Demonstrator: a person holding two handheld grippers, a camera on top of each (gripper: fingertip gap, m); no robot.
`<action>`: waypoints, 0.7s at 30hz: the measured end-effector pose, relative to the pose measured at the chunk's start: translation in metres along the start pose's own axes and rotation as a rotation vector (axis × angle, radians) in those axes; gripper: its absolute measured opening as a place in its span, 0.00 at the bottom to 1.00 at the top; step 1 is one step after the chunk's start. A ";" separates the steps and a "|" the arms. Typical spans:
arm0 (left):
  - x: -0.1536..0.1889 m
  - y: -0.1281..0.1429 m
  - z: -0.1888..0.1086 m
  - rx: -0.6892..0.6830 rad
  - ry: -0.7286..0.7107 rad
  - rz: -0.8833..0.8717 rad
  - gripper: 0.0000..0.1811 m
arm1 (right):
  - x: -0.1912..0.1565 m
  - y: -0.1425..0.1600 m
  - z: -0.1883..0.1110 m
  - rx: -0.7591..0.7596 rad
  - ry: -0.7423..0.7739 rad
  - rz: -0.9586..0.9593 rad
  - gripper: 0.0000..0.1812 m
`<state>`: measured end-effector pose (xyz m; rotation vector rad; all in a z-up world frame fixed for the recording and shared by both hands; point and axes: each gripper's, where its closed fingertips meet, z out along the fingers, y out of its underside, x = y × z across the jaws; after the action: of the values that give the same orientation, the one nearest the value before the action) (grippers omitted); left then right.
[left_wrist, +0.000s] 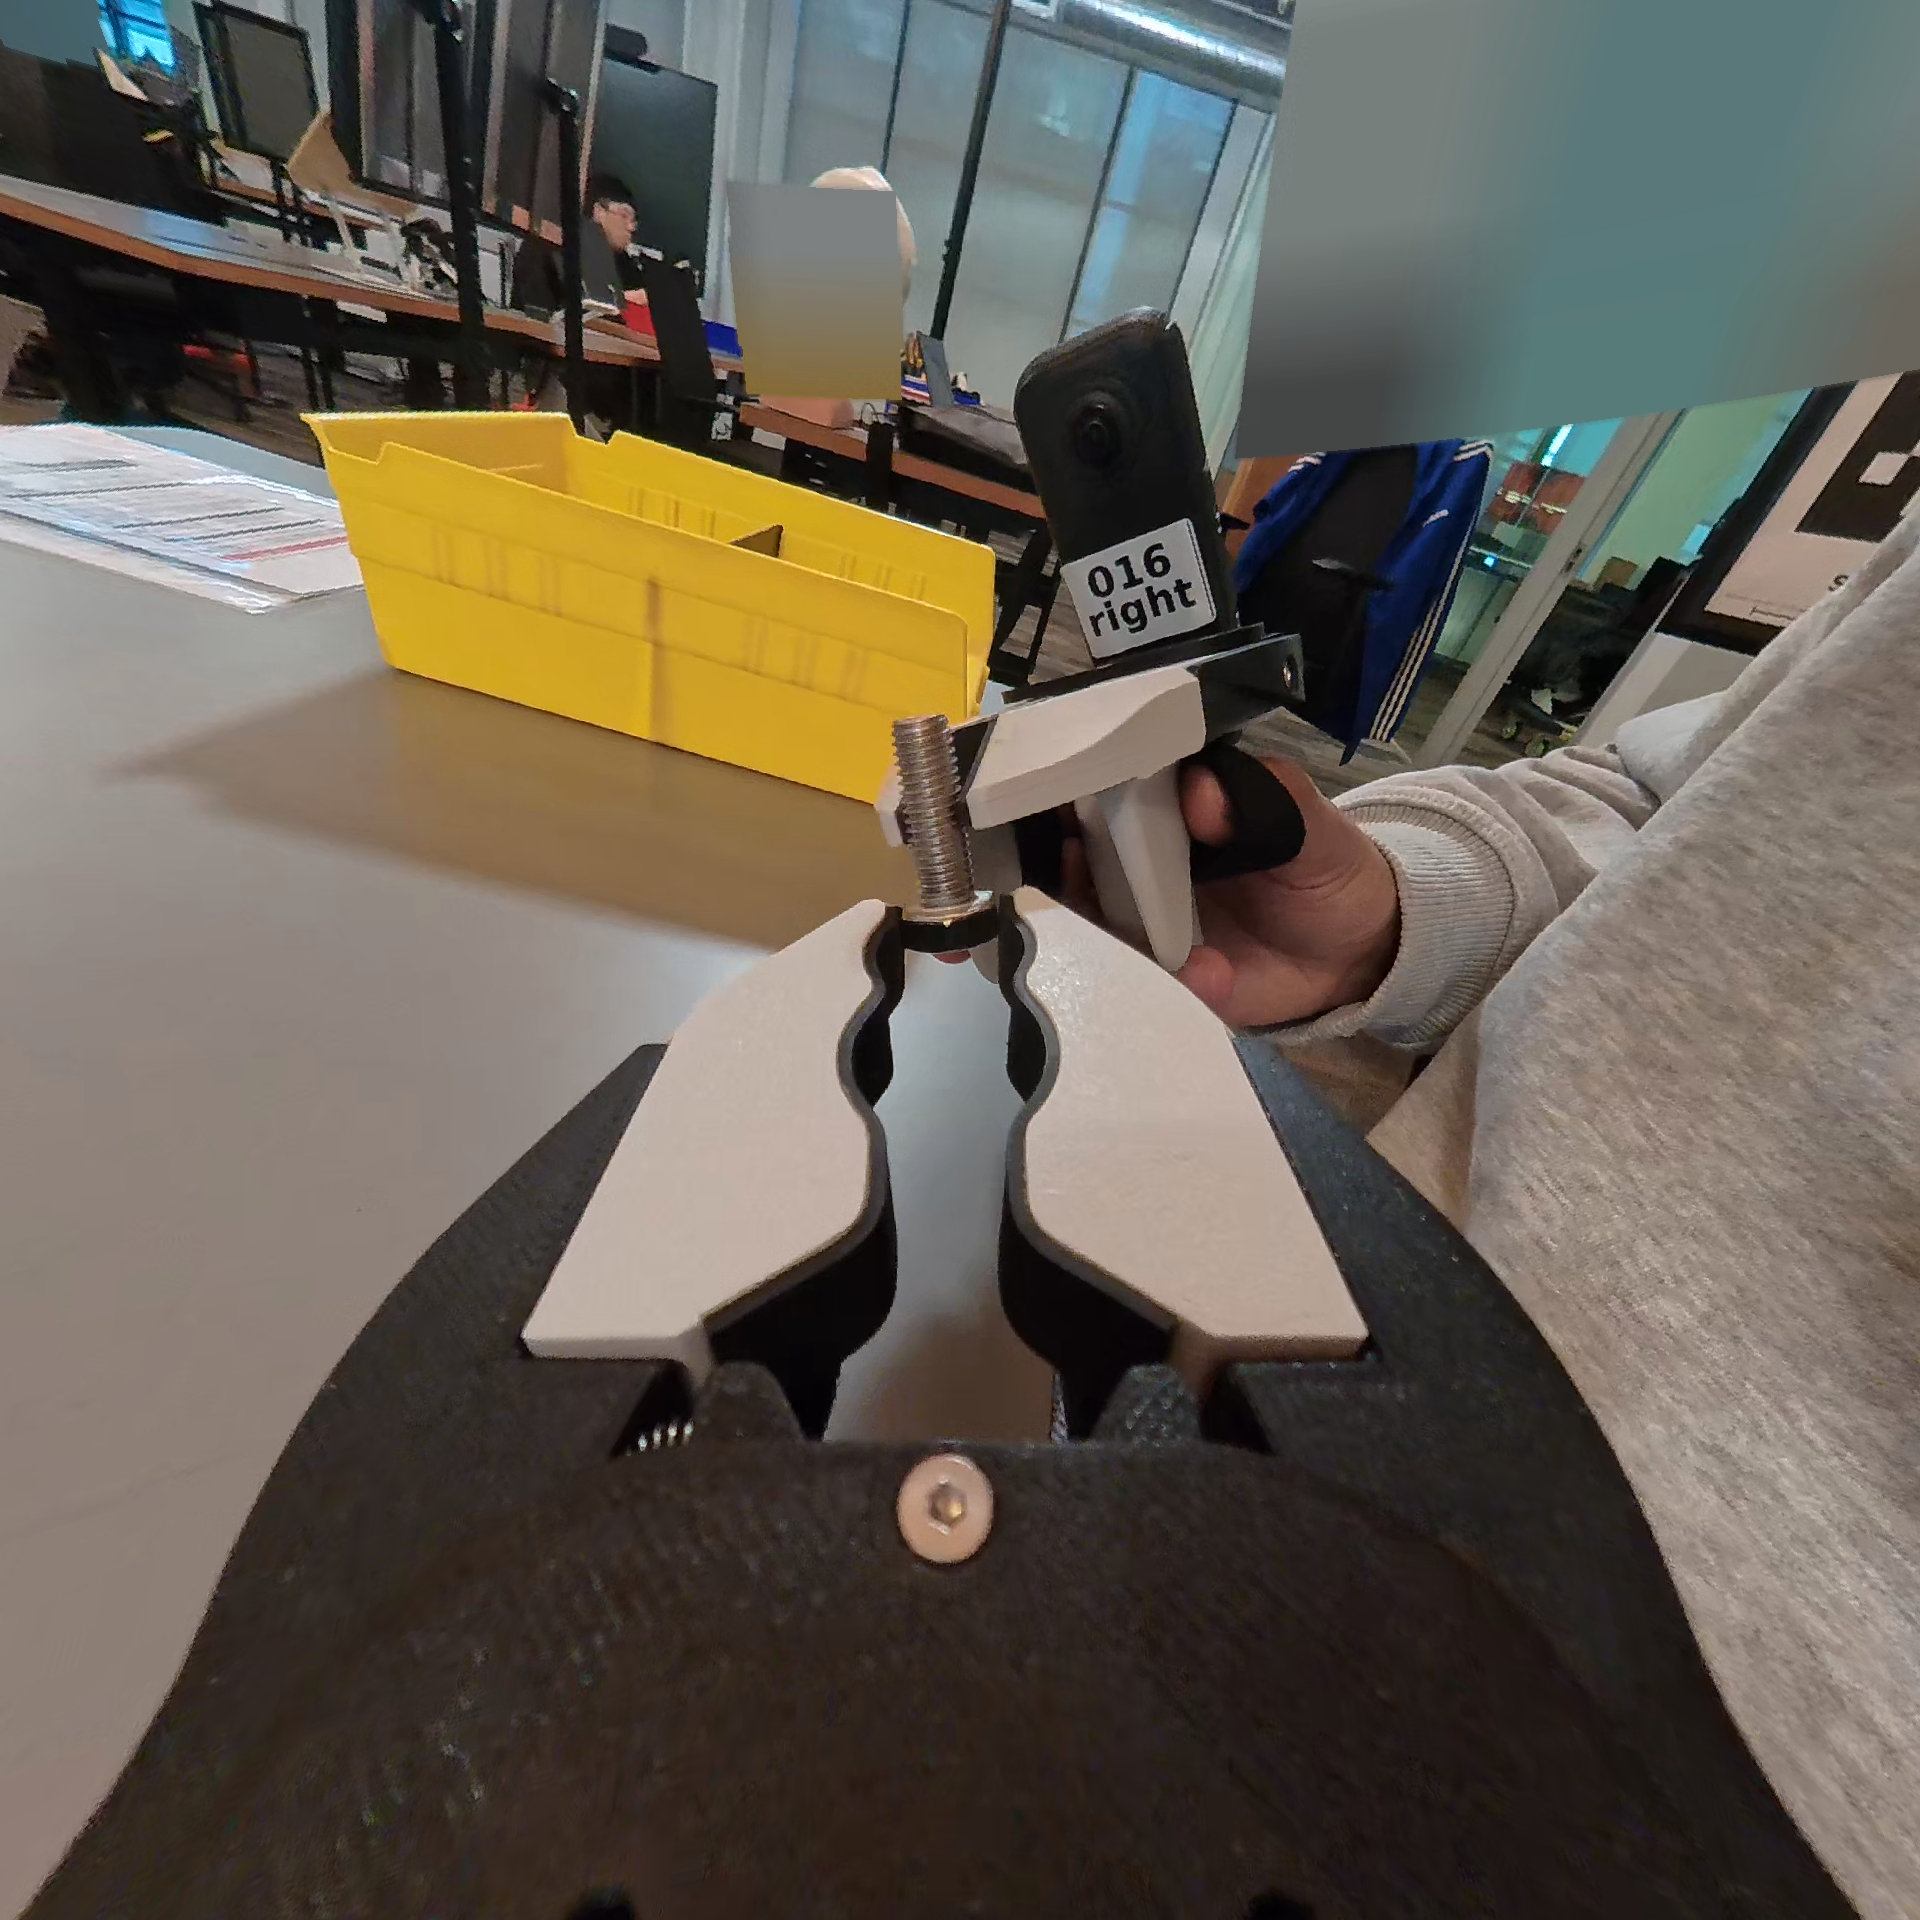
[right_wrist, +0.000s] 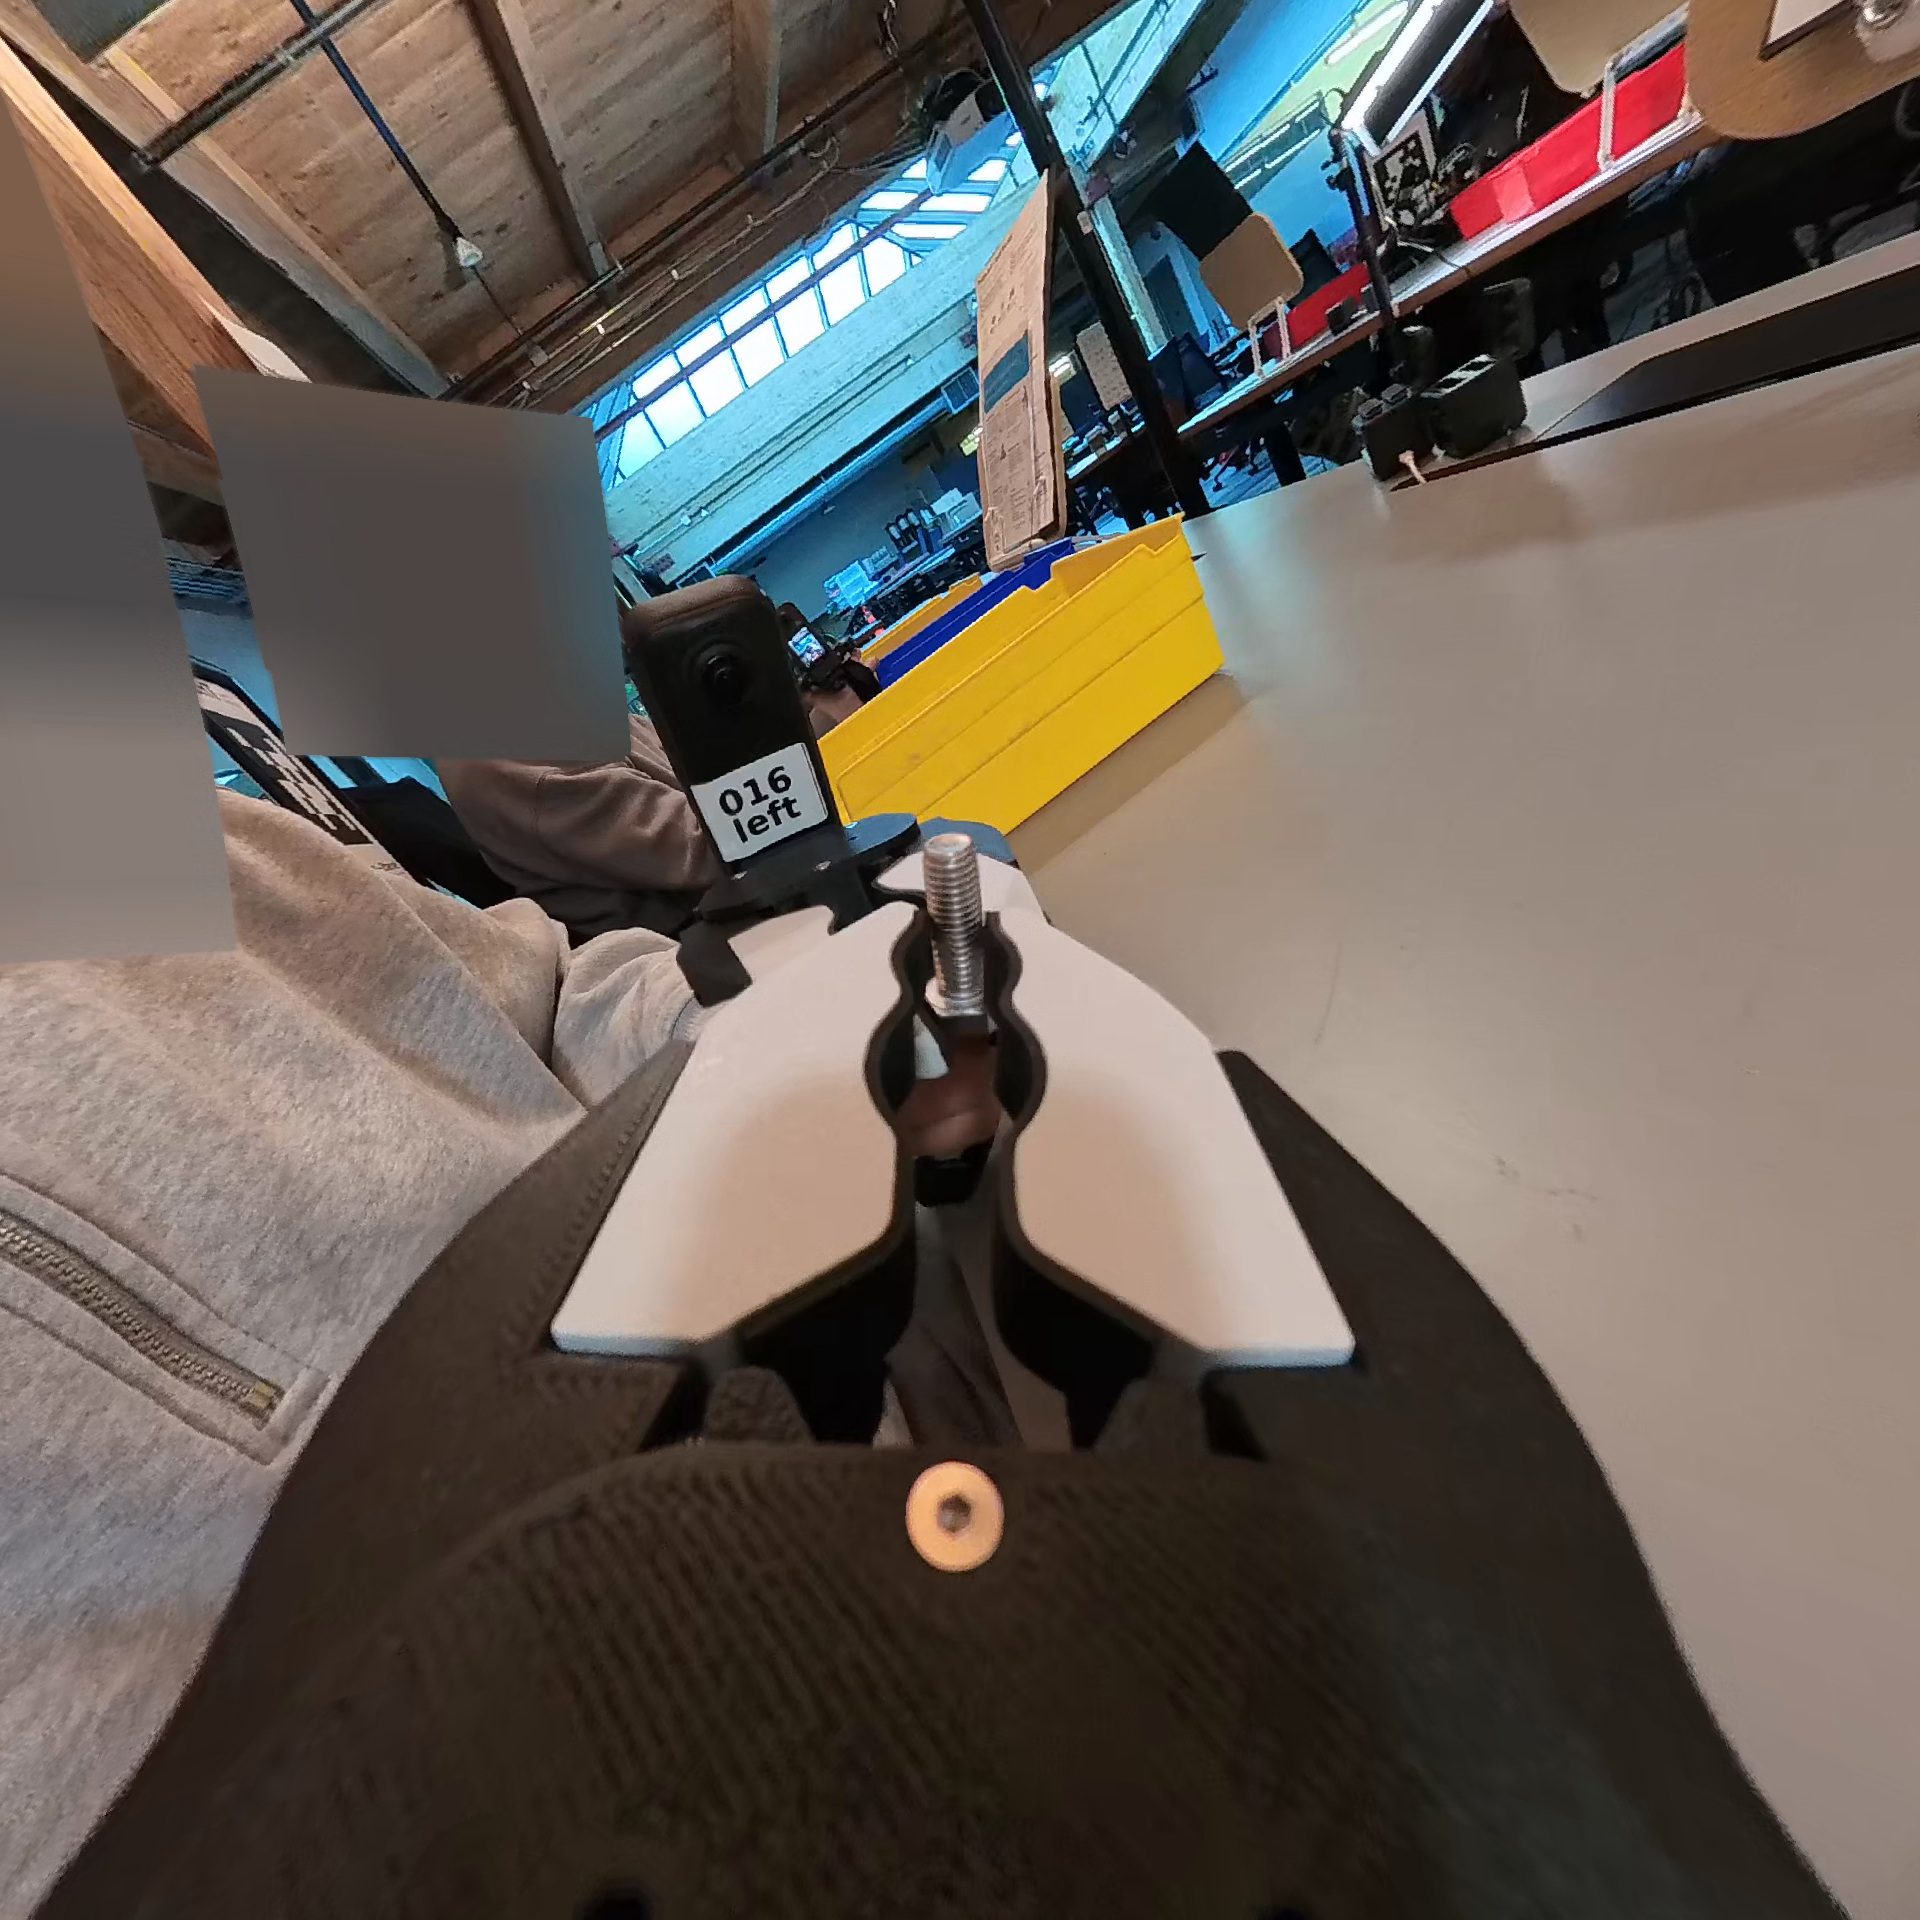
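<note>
A silver threaded bolt stands upright above the grey table, held by both grippers at once. My left gripper is shut on the bolt's lower head end, where a dark ring sits under the head. The right gripper comes in from the right and is shut on the threaded shaft just above. In the right wrist view my right gripper clamps the bolt in the notch of its fingers, the thread sticking up past them. The left gripper's camera shows just behind.
A yellow bin stands on the table beyond the grippers; it also shows in the right wrist view with a blue bin behind it. A printed sheet lies far left. A grey sleeve fills the right. My left and right fingertips are right by each other.
</note>
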<state>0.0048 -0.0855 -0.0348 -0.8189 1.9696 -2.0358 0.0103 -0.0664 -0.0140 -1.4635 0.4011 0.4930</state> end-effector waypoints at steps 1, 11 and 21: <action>0.000 0.000 0.000 -0.003 0.001 0.001 0.10 | 0.000 0.000 0.000 -0.002 0.001 -0.009 0.06; 0.001 0.004 0.001 -0.021 0.011 -0.019 0.10 | 0.000 0.003 -0.002 -0.056 0.022 -0.109 0.05; -0.016 -0.005 -0.005 0.025 -0.048 -0.077 0.11 | 0.094 -0.170 -0.136 -0.194 0.692 -0.682 0.05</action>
<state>0.0168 -0.0728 -0.0338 -0.9428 1.9117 -2.0577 0.1871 -0.2014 0.0673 -1.8225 0.3642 -0.5530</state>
